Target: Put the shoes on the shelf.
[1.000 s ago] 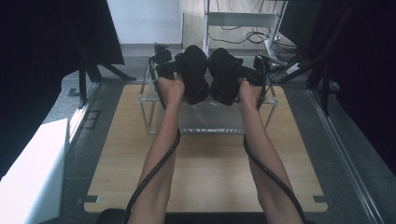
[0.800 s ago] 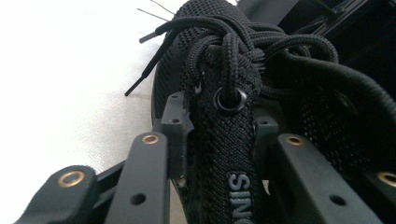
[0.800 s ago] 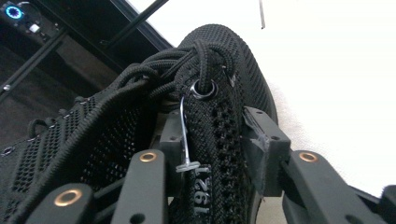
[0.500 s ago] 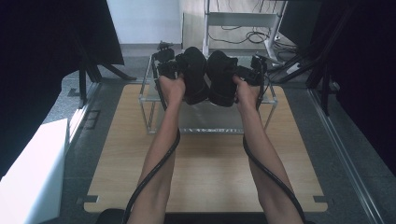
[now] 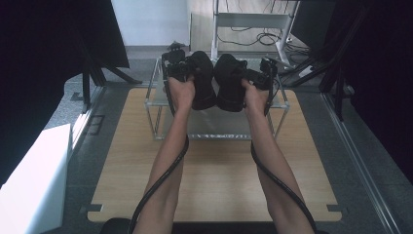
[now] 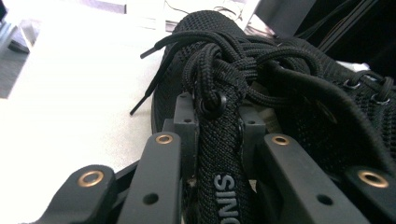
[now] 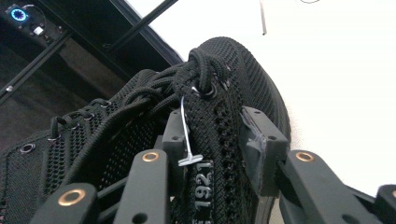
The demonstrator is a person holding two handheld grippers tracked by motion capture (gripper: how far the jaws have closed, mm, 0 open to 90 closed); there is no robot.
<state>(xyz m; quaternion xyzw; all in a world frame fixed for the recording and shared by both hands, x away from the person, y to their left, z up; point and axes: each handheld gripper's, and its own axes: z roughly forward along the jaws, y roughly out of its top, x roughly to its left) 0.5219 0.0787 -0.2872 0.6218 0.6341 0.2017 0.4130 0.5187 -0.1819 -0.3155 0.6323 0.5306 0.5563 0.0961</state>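
Observation:
Two black knit lace-up shoes are held side by side above a low glass-topped rack. My left gripper is shut on the left shoe. In the left gripper view the jaws of the left gripper pinch a lettered strip of the left shoe just below its knotted laces. My right gripper is shut on the right shoe. In the right gripper view the right gripper clamps the right shoe at a strip marked 1921, beside a small plastic tag pin.
The rack stands at the far end of a wooden tabletop. A white box sits on the floor at the left. Behind the rack are a white desk frame and floor cables. Dark curtains and black stand legs line both sides.
The right shoe has shifted left toward the left shoe, so the pair now sits closer together. Both hands have dropped slightly.

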